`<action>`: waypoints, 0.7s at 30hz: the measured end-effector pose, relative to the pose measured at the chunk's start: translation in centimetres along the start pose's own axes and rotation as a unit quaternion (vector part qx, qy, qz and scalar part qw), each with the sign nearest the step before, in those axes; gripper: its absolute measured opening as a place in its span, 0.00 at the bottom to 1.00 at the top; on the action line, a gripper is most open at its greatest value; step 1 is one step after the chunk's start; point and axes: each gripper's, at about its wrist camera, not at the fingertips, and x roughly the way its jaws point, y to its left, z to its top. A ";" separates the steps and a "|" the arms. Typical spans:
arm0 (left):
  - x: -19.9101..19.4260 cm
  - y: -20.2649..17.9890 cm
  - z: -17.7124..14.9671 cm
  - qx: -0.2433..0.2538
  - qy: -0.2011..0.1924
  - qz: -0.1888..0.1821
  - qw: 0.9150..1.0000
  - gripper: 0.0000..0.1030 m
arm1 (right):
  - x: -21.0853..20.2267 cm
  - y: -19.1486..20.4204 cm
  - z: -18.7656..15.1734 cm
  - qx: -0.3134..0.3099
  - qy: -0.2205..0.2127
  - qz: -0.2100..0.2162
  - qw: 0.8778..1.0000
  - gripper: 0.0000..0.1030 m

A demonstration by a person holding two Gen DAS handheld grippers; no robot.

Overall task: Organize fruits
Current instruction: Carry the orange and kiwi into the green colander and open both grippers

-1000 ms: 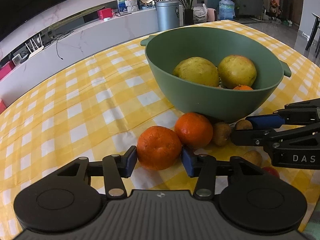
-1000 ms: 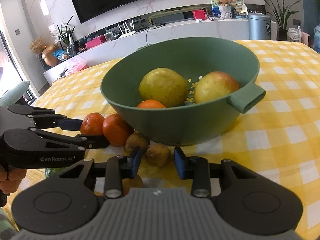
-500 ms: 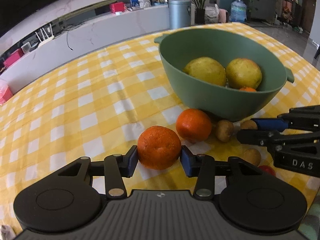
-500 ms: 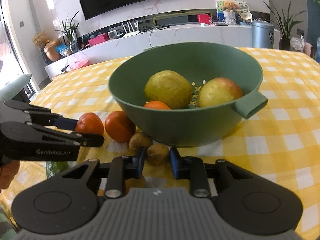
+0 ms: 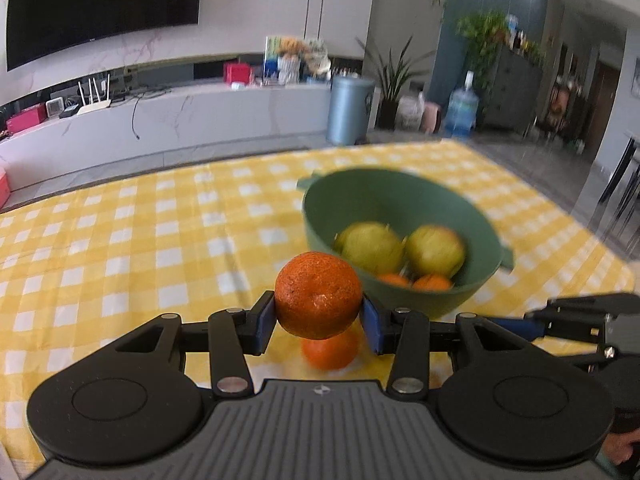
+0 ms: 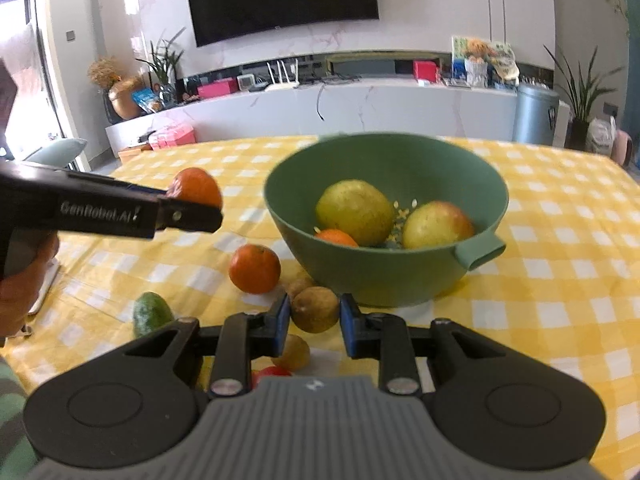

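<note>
My left gripper (image 5: 318, 322) is shut on an orange (image 5: 318, 300) and holds it in the air above the yellow checked tablecloth, left of the green bowl (image 5: 460, 296). In the right wrist view the same gripper (image 6: 196, 204) and orange (image 6: 196, 186) hang at the left. A small brown fruit (image 6: 314, 308) sits between the blue pads of my right gripper (image 6: 314, 320), which is shut on it, just in front of the bowl (image 6: 384, 280). The bowl holds two yellow-green fruits (image 6: 354, 210) and small oranges (image 6: 336, 237).
A second orange (image 6: 255, 268), a green fruit (image 6: 151, 314), two more brown fruits (image 6: 294, 354) and a red one (image 6: 272, 372) lie on the cloth left of and before the bowl. A hand (image 6: 24, 280) grips the left tool. The table's left edge is close.
The right gripper closed on the brown fruit and rose with it. The left gripper lifted its orange off the cloth, and both views tipped up so the bowl now lies lower.
</note>
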 end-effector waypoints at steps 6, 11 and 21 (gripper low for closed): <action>-0.6 -1.1 2.1 -0.005 -0.044 -0.025 0.999 0.49 | -2.9 0.2 0.9 -0.019 -0.051 0.005 0.998 0.22; 1.4 -2.9 3.4 0.018 -0.028 -0.034 0.999 0.49 | -4.0 -0.8 2.7 -0.029 -0.079 -0.014 0.996 0.22; 5.9 -4.7 4.3 0.068 0.024 -0.031 0.997 0.49 | -1.2 -4.8 6.6 -0.060 -0.052 -0.018 0.997 0.22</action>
